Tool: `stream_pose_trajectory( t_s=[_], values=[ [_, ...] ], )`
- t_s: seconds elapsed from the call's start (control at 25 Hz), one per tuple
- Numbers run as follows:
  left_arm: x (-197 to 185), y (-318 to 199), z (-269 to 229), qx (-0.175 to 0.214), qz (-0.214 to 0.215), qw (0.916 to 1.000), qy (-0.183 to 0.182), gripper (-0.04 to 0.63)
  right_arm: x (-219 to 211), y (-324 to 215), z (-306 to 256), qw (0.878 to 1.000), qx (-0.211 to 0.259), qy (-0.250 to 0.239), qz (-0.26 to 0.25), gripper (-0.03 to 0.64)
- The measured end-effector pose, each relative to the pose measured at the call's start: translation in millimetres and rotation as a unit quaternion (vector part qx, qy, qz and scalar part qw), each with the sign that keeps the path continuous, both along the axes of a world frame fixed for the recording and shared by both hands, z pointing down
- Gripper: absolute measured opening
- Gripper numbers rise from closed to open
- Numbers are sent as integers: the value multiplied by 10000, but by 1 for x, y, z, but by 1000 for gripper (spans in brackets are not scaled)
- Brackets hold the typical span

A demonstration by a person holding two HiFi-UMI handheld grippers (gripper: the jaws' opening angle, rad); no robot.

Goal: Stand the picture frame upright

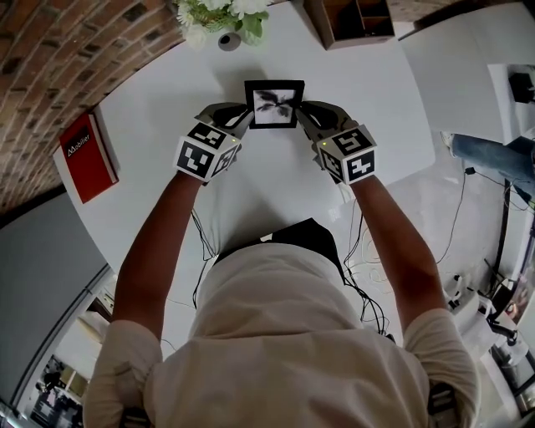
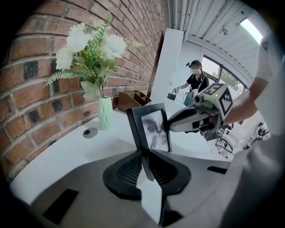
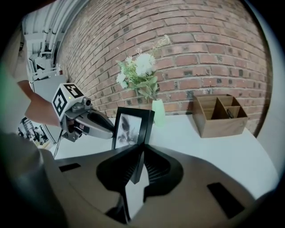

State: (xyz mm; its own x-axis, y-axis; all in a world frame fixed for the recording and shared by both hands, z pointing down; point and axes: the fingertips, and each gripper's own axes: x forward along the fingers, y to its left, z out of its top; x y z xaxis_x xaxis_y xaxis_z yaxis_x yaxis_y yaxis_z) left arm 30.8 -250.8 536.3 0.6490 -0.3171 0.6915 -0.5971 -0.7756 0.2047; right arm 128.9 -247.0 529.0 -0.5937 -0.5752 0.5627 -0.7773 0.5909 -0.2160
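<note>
Seen from above, a person's two bare forearms reach forward over a white table [image 1: 159,117], each hand holding a two-jaw gripper topped with a marker cube. The left gripper [image 1: 244,115] is pinched on the left side edge of a small black picture frame [image 1: 273,104], and the right gripper [image 1: 303,115] is pinched on its right side edge, both sets of jaws nearly closed on the thin border. The frame is held between them near the middle of the table, roughly upright, its black-and-white print facing the person; whether its bottom edge touches the table cannot be told. It looks light and stiff, but the moulding is smooth and narrow, so it could slip or pivot in the jaws, and the glazed front is probably fragile. The safest hold seems to be on the two side borders, as here, keeping the pads off the print. Beyond the frame stands a pale green vase of white flowers [image 1: 219,18] and a wooden desk organiser [image 1: 351,20]. A red book [image 1: 86,156] lies at the left, and a brick wall [image 1: 50,50] runs behind.
</note>
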Motion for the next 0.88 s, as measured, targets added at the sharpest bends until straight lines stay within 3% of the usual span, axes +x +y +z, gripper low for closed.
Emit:
stream_pose_trajectory(
  t_s=[0.88],
  values=[
    [1,-43,-7,934,-324,9935,-562,40,0,-46,-6,9922,941,472,-672,38]
  ],
)
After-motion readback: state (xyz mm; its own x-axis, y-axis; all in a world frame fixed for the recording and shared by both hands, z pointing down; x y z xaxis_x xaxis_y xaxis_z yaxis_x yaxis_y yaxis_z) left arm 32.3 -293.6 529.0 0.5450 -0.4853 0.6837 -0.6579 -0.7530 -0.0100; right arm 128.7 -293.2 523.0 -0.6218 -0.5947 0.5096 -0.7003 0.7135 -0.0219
